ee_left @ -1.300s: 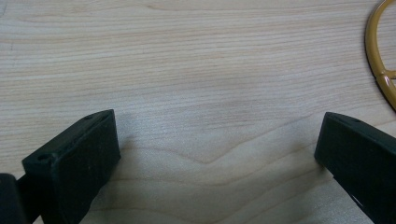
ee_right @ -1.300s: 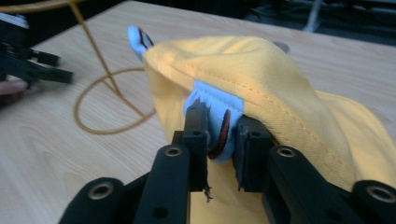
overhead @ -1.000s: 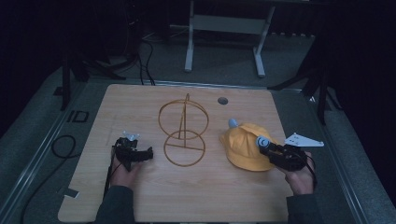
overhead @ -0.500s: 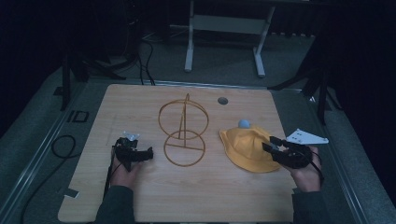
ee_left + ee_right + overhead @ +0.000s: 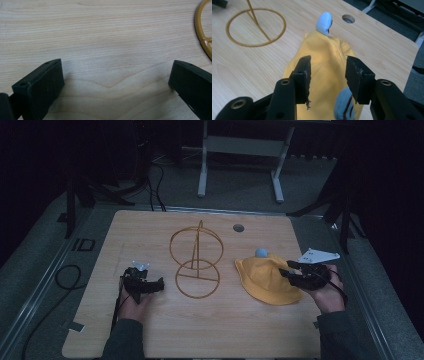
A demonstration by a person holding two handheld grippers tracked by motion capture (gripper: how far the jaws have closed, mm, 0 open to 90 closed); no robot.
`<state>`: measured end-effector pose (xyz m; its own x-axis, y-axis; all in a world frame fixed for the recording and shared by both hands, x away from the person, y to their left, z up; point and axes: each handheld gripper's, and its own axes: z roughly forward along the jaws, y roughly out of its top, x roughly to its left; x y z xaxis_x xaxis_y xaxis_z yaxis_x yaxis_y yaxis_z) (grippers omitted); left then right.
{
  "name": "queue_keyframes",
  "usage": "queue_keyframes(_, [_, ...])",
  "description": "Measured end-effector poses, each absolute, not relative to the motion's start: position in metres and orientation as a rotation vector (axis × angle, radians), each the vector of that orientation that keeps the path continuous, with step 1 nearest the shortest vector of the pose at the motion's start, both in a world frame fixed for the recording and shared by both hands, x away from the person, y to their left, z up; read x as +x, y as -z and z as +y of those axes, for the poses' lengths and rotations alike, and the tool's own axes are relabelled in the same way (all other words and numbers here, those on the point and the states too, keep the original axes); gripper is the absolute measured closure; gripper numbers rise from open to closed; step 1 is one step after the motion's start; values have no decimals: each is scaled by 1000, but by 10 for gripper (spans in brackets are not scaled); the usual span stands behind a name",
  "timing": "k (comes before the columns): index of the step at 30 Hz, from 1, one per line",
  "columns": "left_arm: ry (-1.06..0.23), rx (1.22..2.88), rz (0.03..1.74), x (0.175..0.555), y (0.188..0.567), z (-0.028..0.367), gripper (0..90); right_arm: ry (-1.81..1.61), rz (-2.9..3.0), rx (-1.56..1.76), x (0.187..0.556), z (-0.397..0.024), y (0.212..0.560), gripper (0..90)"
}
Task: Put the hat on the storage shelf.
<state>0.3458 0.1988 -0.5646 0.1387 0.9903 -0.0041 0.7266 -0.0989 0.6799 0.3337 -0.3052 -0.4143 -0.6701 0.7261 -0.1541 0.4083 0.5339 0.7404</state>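
A yellow cloth hat (image 5: 264,281) with a pale blue ear (image 5: 261,253) lies on the right of the wooden table (image 5: 150,235). My right gripper (image 5: 296,273) hangs over the hat's right edge. In the right gripper view its jaws stand apart around a ridge of the yellow hat (image 5: 327,60), so the right gripper (image 5: 328,62) is open. A second blue ear (image 5: 342,105) shows low between the jaws. My left gripper (image 5: 150,285) rests open on bare wood, left of the gold wire stand (image 5: 196,260). The left gripper (image 5: 116,67) holds nothing.
The wire stand's flat base ring (image 5: 197,279) lies between the two grippers, with an upright ring above it. A round hole (image 5: 238,227) sits in the table near the back edge. The table's right edge is close to the right hand.
The hat has slumped flatter and its blue ear has shifted right. The right hand has moved slightly away from me. The left gripper has not moved.
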Motion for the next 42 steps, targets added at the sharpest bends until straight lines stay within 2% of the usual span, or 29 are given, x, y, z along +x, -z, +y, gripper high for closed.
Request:
queue_keyframes(25, [-639, 1881, 1644, 346, 565, 199, 0, -576, 2572, 814, 381, -282, 410, 565])
queue_keyframes(33, [-642, 1883, 1642, 346, 565, 199, 0, -502, 2634, 825, 396, -275, 412, 536])
queue_keyframes(40, [-640, 1886, 1642, 346, 565, 199, 0, -392, 2714, 853, 411, -268, 418, 562])
queue_keyframes(42, [-639, 1886, 1643, 346, 565, 199, 0, -388, 2736, 868, 416, -266, 420, 662])
